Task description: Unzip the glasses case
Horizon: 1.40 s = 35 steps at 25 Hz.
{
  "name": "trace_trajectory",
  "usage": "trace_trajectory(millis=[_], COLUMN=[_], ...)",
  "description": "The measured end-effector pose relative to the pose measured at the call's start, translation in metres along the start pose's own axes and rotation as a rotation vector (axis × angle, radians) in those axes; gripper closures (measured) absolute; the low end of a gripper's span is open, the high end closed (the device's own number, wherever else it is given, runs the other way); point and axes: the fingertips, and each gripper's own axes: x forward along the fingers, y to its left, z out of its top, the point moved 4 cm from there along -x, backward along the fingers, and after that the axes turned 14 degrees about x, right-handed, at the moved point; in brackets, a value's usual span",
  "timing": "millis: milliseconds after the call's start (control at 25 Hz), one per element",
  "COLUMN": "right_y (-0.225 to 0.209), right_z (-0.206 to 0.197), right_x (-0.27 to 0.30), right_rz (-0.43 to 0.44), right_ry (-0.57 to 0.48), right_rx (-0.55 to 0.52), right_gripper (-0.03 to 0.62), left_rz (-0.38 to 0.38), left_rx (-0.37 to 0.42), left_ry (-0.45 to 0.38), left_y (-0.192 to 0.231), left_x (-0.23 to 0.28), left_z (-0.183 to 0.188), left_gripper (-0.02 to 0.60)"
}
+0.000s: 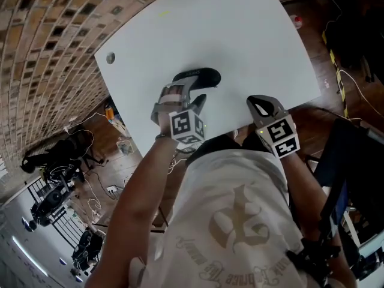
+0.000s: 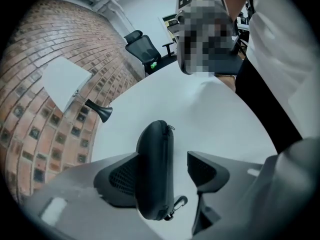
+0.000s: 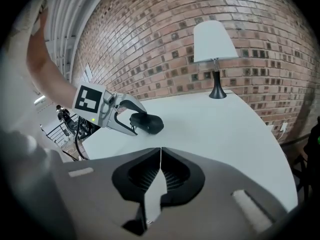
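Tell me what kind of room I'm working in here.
Probably an office or studio-type workspace rather than a home. There is a bare white table beside a brick wall, a black office chair beyond the table, and a table lamp on its far end.

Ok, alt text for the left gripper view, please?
A closed black glasses case lies on a white table between the open jaws of the left gripper, close to the jaw at picture left, with a gap to the other. A brick wall and a white-shaded lamp stand behind.
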Motion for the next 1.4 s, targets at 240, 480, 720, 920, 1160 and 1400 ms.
trace_trajectory(millis=[240,480,720,920,1160,1400], right_y=[0.001,-0.003,-0.009,-0.006,0.018,0.061], right_z=[0.004,0.006,0.013,0.029,0.072,0.116], right_x=[0.006,0.006,0.005,0.002,-0.004,-0.011], right_rz=[0.01,0.012,0.001,0.017,0.085,0.156], right_ry=[-0.001,-0.003,-0.006,-0.03,-0.089,-0.118], right_rx=[0.009,0.015,0.02,-0.035,-0.112,-0.331], right_gripper=[0.585,0.585,0.585,0.585,0.585,0.557], left_rz=[-0.015,-0.055,-0.099,-0.17,-0.126,0.009], left_rx=[0.011,0.036,-0.005,-0.11,-0.358,-0.524], left_ry=[0.022,0.033,0.0,-0.078,-0.143,-0.168], left_y=[0.021,0.032,0.039,0.032,0.038,0.053], left_x=[0.016,0.03,0.031,0.01,-0.023,-0.049], left_z=[-0.01,-0.015,-0.017,-0.002,0.013,0.023], left_gripper=[0.267,0.304,0.321,0.322,0.322,0.322])
